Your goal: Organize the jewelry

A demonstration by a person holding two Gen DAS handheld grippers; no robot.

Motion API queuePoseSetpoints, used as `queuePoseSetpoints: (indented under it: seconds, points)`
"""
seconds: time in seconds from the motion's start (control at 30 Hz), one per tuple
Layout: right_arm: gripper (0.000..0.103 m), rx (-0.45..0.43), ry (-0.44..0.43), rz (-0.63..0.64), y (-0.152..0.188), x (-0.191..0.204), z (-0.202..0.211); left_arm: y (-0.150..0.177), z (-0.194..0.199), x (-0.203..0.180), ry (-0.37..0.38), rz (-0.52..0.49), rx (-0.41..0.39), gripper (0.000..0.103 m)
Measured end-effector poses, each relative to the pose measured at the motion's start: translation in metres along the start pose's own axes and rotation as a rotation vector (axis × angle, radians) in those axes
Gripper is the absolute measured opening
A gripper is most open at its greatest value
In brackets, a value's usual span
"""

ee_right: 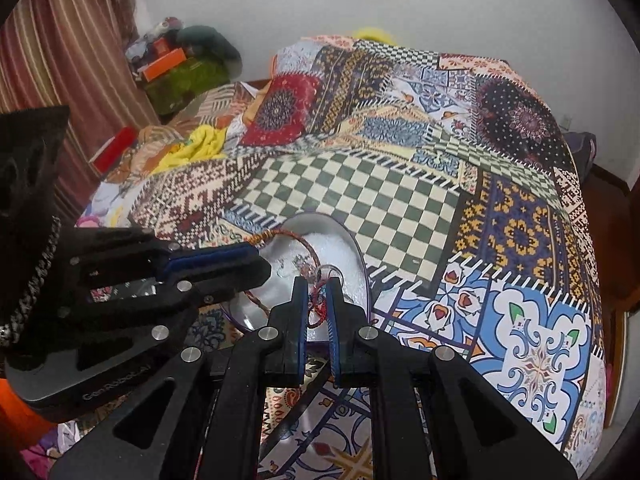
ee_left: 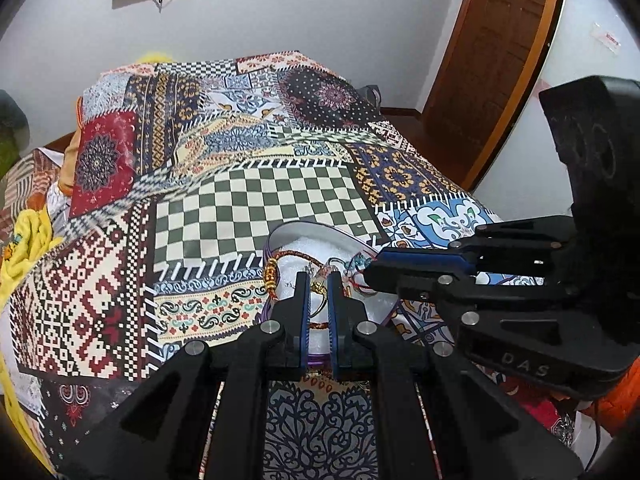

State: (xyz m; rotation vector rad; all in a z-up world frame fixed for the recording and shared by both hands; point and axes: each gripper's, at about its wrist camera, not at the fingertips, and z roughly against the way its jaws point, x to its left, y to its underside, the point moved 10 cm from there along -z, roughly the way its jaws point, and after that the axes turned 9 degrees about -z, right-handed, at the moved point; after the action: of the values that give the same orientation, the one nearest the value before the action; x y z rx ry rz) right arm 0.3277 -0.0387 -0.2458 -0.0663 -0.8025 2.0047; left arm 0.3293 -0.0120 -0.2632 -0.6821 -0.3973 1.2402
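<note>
Tray [ee_left: 304, 229]: white-lined, on quilt [ee_left: 256, 196]; holds tangled thread bracelets [ee_left: 276, 270].
Left gripper [ee_left: 319, 280]: narrow gap, pinching a bracelet.
Right gripper [ee_right: 318, 286]: narrow gap, pinching red thread [ee_right: 316, 304].

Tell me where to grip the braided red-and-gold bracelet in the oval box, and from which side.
Judging by its pose, grip the braided red-and-gold bracelet at its thin cord arching over the oval box rim, beside the gold beads. Come from above with the left tool; the cord stands clear there.

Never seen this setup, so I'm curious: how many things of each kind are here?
Claws: 2, left claw and right claw
Box: 1
Braided bracelet: 1
Thread bracelet: 1
Quilt: 1
Total: 6
</note>
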Motion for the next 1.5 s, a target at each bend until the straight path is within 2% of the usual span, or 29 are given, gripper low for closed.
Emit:
queuePoseSetpoints:
  seconds: [0.2,0.67,0.83,0.9,1.03,1.07,1.3,1.5]
  points:
    - [0.008,0.016,0.015,-0.001,0.005,-0.004,-0.006,0.004,-0.002,-0.001,0.009,0.011,0.008,0.006]
    - [0.01,0.043,0.037,0.028,0.008,0.0,-0.001,-0.001,0.02,-0.005,0.003,-0.004,-0.015,0.007]
    - [0.03,0.009,0.048,0.031,0.004,0.001,0.011,-0.002,0.031,-0.006,-0.009,-0.01,-0.027,0.009]
    - [0.031,-0.004,0.056,0.03,0.002,0.001,0.016,-0.003,0.038,-0.004,-0.016,-0.006,-0.036,0.011]
    - [0.031,-0.016,0.068,0.034,0.004,0.002,0.025,-0.003,0.051,-0.001,-0.04,-0.004,-0.057,0.029]
    - [0.031,-0.017,0.071,0.037,0.005,0.003,0.027,-0.002,0.053,-0.001,-0.042,-0.003,-0.059,0.029]
    - [0.031,0.007,0.061,0.045,0.023,0.015,0.029,0.019,0.061,0.004,-0.068,-0.001,-0.033,0.029]
    - [0.031,0.083,0.068,0.07,0.047,0.025,0.008,0.044,0.061,0.013,-0.087,0.006,0.01,0.029]
